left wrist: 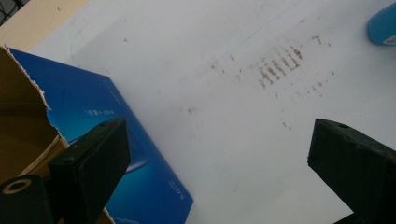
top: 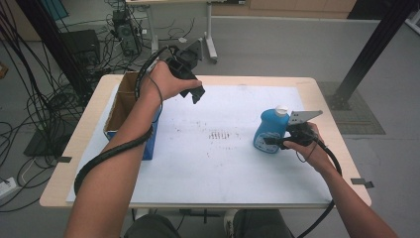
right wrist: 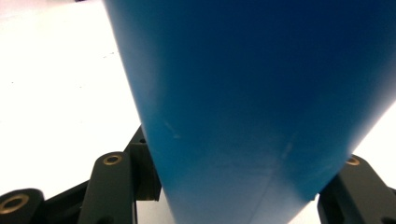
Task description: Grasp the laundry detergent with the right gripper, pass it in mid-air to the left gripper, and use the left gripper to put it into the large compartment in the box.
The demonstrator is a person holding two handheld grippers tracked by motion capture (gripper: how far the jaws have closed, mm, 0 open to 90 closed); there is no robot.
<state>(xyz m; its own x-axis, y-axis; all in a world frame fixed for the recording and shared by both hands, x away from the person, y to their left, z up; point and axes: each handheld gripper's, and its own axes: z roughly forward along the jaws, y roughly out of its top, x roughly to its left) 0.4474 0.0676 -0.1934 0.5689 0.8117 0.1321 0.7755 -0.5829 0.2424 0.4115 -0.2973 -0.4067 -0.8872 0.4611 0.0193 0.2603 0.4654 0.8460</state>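
A blue bottle (top: 268, 127) with a white cap (top: 281, 110) stands upright on the right side of the white table sheet (top: 223, 163). My right gripper (top: 273, 142) is shut on its lower body from the near right side. In the right gripper view the bottle (right wrist: 243, 93) sits squeezed between the two jaws of that gripper (right wrist: 240, 186). My left gripper (top: 197, 94) hovers above the table's far left, open, with nothing between its jaws. In the left gripper view, that gripper (left wrist: 219, 144) looks down on the sheet, with the bottle's edge (left wrist: 384, 25) at top right.
An open cardboard box (top: 119, 104) with blue sides (left wrist: 116, 140) stands at the table's left edge, just below my left hand. Brownish marks (top: 220, 135) stain the sheet's middle. Cables, a desk leg (top: 211, 47) and a black post (top: 369, 54) lie beyond the far edge.
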